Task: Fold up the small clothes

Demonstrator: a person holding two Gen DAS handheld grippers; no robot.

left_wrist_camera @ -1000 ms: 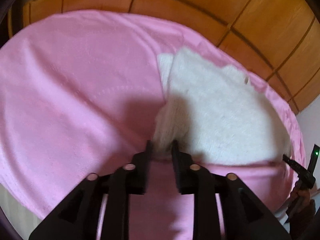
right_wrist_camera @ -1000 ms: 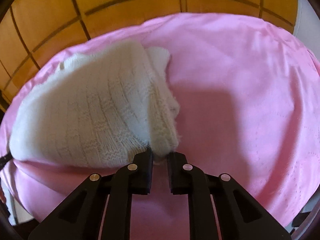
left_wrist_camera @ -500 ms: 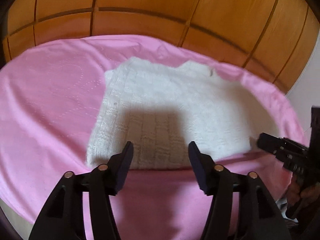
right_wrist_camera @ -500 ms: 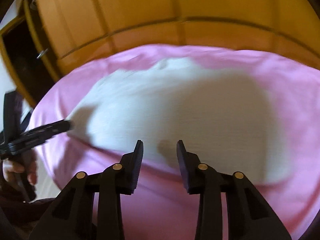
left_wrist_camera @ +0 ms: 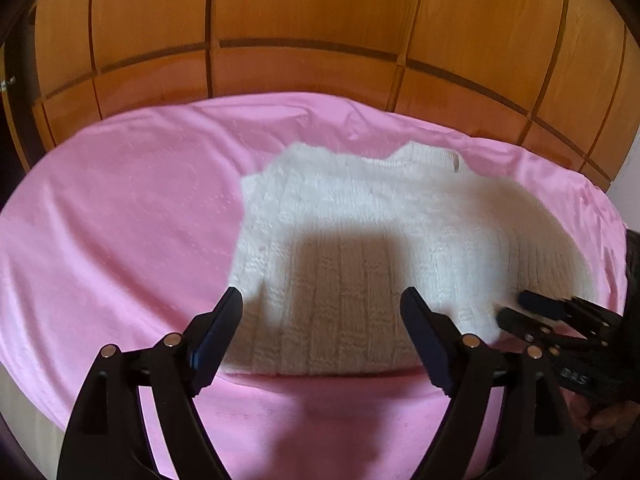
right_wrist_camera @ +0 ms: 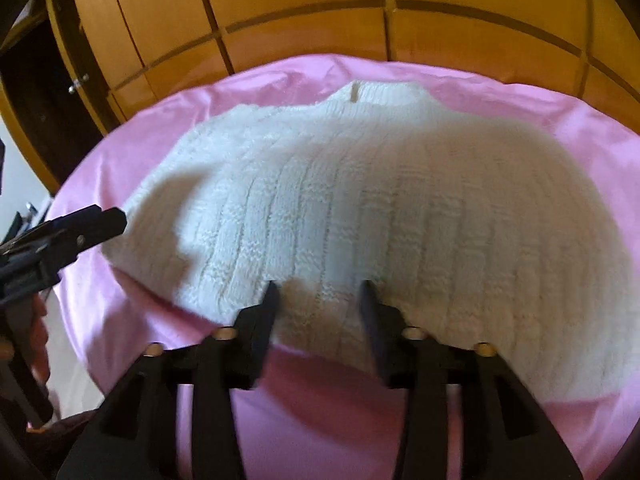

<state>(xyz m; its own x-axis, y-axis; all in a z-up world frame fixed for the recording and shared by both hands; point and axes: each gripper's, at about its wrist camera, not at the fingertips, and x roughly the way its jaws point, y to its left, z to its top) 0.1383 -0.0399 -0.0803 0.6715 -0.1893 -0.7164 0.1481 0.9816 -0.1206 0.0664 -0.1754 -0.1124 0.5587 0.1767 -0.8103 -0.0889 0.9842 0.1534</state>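
— What stood behind the bed?
— A wall of orange-brown wooden panels (left_wrist_camera: 304, 20), split by dark grooves into rectangles.
— And the bed itself?
— A pink sheet (left_wrist_camera: 120, 216) covered it, lightly creased, lit from the near side.
— Anything at the left?
— A dark opening (right_wrist_camera: 36, 92) beside the panels.

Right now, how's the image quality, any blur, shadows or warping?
Left wrist view: white sweater fairly sharp, a dark shadow across its near half, wooden panels bowed by the fisheye. Right wrist view: softer, the right gripper fingers smeared by motion blur.
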